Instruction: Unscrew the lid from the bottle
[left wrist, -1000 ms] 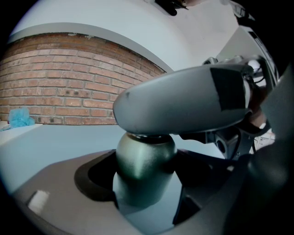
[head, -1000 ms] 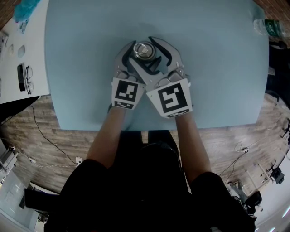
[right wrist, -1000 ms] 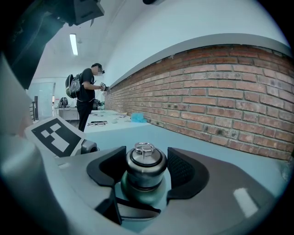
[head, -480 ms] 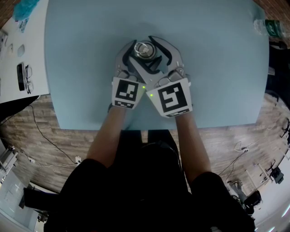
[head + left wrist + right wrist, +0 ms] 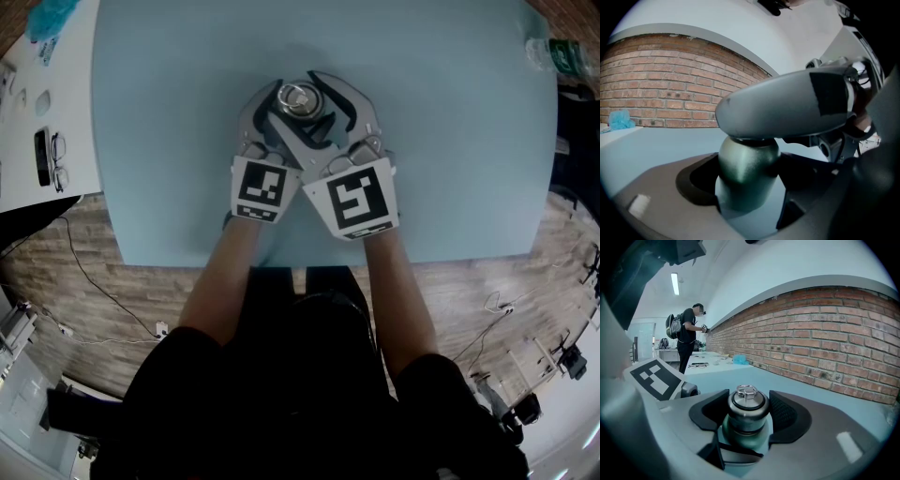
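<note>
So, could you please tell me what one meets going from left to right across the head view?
Eyeglasses → metal bottle in the middle of the blue table → plastic bottle at the far right edge.

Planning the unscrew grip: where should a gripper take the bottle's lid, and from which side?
Take the lid by its round steel side wall, below the small ring on top, squeezing from opposite sides. Come in nearly level from the near side: the bottle stands upright, so that wall faces sideways. The ring looks too thin to turn by.
</note>
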Available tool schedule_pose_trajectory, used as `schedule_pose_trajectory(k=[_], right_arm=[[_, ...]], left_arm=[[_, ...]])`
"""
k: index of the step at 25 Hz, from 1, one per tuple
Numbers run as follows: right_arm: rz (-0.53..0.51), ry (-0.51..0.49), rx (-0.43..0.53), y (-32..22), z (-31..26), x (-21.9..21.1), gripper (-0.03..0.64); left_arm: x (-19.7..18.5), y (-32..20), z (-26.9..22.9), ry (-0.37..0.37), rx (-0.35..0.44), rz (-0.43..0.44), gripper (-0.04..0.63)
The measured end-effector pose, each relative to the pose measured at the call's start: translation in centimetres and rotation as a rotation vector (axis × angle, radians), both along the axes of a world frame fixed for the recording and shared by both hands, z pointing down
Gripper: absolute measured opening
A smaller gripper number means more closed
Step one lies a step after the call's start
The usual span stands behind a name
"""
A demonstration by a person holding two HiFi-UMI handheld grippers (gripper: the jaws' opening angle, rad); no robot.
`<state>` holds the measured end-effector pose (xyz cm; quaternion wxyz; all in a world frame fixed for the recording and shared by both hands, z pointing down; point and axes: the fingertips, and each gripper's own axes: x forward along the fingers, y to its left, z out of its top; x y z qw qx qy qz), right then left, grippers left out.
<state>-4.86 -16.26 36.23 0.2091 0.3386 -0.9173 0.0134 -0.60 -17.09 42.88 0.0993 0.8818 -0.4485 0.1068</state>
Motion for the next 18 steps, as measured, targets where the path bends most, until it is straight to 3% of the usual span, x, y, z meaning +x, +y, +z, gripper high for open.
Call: schedule_pose_trajectory(k=[18], right_arm=[[-0.013, 0.004, 0.002, 0.01, 0.07, -0.07, 0.267]], left_arm=[[-0.04, -0.04, 0.08, -0.003, -0.003, 0.007, 0.376]])
